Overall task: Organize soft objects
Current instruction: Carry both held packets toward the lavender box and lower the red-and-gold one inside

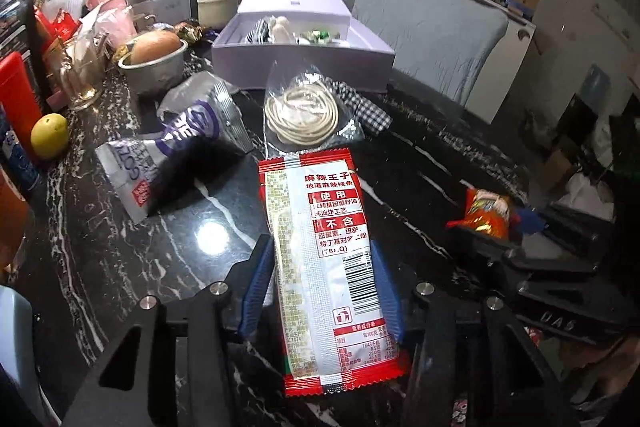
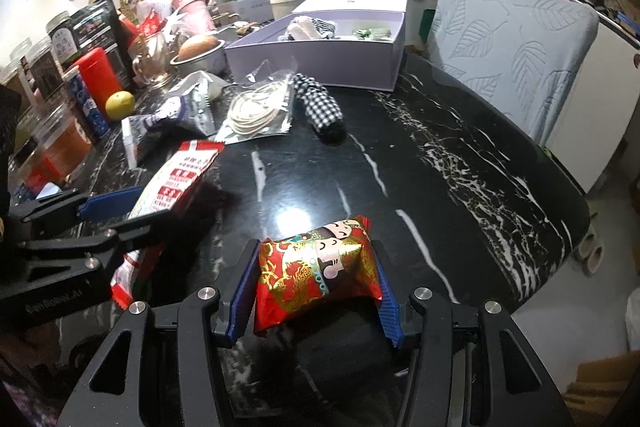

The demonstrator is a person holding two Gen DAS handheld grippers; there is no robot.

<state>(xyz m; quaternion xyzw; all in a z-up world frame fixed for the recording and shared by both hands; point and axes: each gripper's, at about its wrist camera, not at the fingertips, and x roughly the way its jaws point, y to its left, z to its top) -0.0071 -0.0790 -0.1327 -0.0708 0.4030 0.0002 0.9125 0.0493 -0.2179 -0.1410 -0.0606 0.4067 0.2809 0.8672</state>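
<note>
Now | left gripper (image 1: pixel 320 279) angled down, clamps snack packet (image 1: pixel 324 259) | right gripper (image 2: pixel 316 291) angled down, clamps red pouch (image 2: pixel 316 275)

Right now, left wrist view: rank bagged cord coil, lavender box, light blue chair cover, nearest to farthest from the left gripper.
1. Bagged cord coil: just past the red and white snack packet in the left gripper.
2. Lavender box: behind the coil, lid up.
3. Light blue chair cover: beyond the table, upper right.

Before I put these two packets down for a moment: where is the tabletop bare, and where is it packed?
Bare marble runs from the checked cloth to the chair-side edge, and between the lilac box and the right gripper. Crowded: the far left, with jars, red canister, lemon, metal bowl, purple pouch and bagged cord.
</note>
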